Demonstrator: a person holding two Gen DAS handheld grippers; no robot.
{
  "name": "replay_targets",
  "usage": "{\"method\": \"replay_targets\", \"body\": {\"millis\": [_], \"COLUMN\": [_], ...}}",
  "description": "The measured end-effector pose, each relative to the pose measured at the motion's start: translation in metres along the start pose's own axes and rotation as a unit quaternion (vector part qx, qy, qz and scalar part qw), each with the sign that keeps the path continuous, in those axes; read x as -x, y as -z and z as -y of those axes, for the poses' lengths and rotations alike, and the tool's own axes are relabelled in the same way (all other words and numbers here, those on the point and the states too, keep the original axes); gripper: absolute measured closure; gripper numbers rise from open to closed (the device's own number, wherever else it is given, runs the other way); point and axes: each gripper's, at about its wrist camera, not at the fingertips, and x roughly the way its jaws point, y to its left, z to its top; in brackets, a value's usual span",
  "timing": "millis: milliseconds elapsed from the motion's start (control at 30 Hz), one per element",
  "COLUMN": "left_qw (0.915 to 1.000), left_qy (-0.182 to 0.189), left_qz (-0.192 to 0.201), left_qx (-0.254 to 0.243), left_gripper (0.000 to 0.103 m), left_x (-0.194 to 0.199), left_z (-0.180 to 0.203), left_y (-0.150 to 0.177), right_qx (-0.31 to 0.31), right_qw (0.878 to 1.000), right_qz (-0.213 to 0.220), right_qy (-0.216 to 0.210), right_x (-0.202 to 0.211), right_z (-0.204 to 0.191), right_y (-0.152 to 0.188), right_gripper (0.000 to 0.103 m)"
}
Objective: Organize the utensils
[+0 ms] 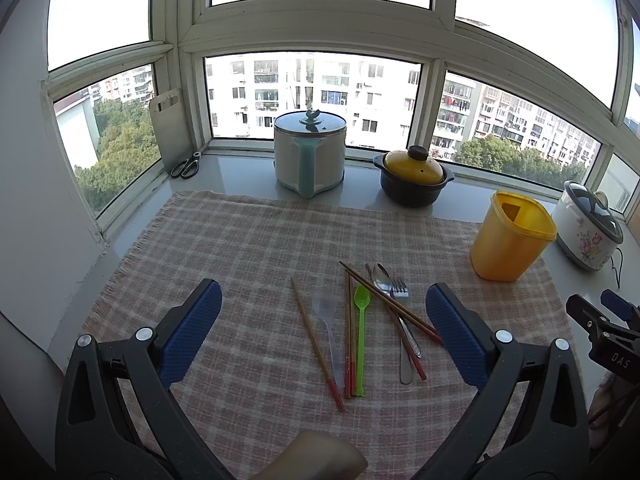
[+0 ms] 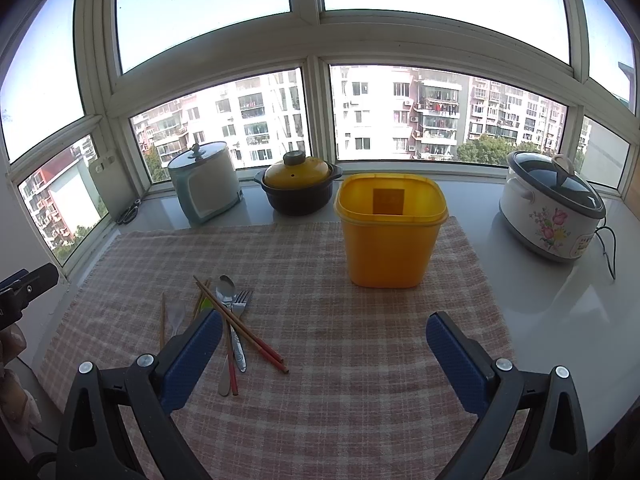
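Utensils loose on cloth; both grippers released.
Yellow container (image 2: 390, 232) stands upright, nothing visible inside. Left gripper (image 1: 324, 330) and right gripper (image 2: 324, 350) spread wide, holding nothing.

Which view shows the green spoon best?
The left wrist view: the green spoon lies in full between the open fingers, bowl to handle end. In the right wrist view only a sliver of it shows, behind the right gripper's finger.

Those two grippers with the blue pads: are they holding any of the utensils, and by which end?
No. The left gripper and right gripper are both open and empty; the utensils all lie loose on the checked cloth.
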Motion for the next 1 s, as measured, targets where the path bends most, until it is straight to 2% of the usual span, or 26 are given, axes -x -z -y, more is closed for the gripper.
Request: {"method": "replay_targets", "body": {"millis": [1000], "left_qw": [0.9998], "left_qy": [-0.005], "left_qz": [-0.016], "left_qx": [0.015], "left_gripper": [0.0], "left_x": [-0.011], "left_z": [-0.01], "left_y": [0.01], "right_qx": [0.004], "right_qw": [1.0], "right_qz": [-0.01], "right_qy": [0.009], "right_x": [-0.005], "right_z": [-0.002], "right_y": [0.0], "right_gripper": [0.0]}}
